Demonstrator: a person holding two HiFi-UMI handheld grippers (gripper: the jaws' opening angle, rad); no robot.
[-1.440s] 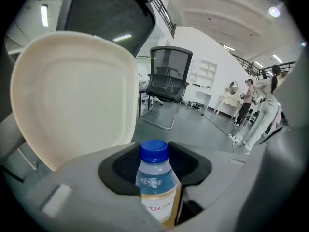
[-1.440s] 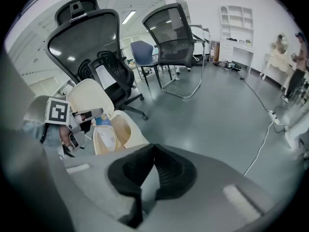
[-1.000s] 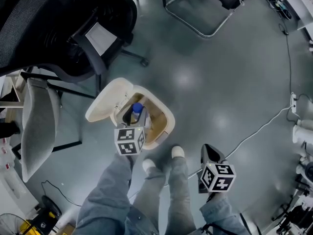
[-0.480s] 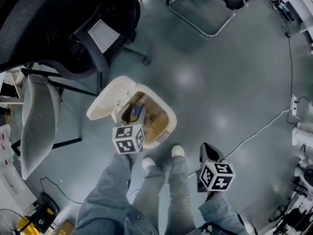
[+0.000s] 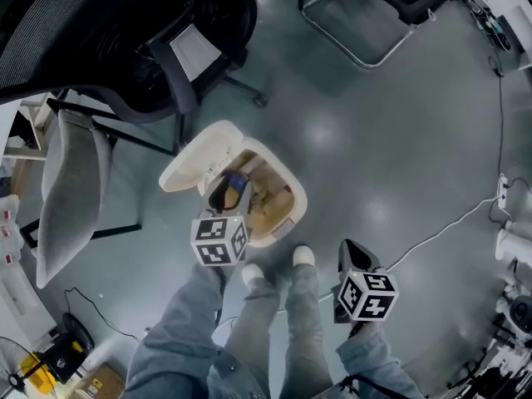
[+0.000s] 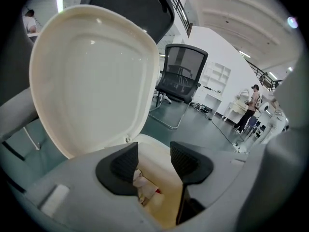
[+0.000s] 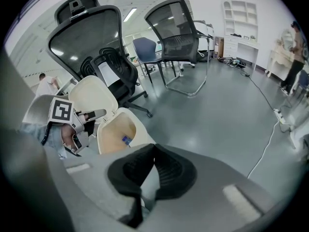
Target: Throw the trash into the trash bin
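Note:
The cream trash bin stands on the floor with its lid flipped up. My left gripper hovers over the bin's mouth. Its jaws have just been opening and now stand open with nothing between them. A bottle with a blue cap lies inside the bin among other trash. In the left gripper view the left gripper frames crumpled white and red trash in the bin below, with the lid towering behind. My right gripper hangs shut and empty at the right, beside the person's shoes; its jaws meet in the right gripper view, right gripper.
A black office chair and a grey mesh chair stand left of the bin. A metal sled-base chair is at the far side. A white cable runs across the floor at the right. The person's shoes are just behind the bin.
The bottle that stood between the left jaws has dropped into the bin and lies tilted there. The left gripper has lifted slightly. The right gripper has stayed put.

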